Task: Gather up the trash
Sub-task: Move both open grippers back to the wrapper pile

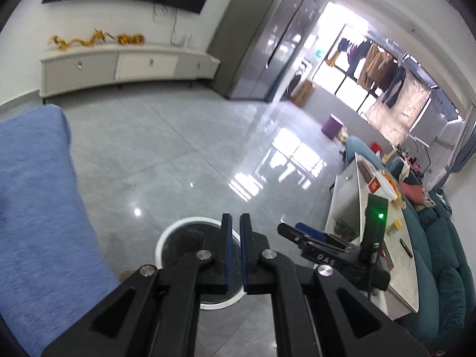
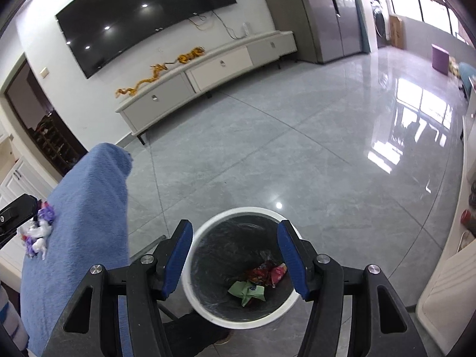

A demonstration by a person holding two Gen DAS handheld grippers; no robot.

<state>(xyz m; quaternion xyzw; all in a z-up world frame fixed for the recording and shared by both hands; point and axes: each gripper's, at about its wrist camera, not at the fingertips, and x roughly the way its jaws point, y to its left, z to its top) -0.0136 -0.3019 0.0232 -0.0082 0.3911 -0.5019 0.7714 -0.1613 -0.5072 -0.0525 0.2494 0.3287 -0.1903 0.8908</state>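
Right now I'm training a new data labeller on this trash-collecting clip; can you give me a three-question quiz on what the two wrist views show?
1. True or false: the right tool is clamped on a wrapper.
2. Which wrappers lie in the white bin? A) one green wrapper and some red wrappers B) only blue ones C) none
3. Fill in: the purple-and-white wrapper lies on the ____ cloth.

Key
1. False: its jaws stand apart with nothing between them.
2. A
3. blue
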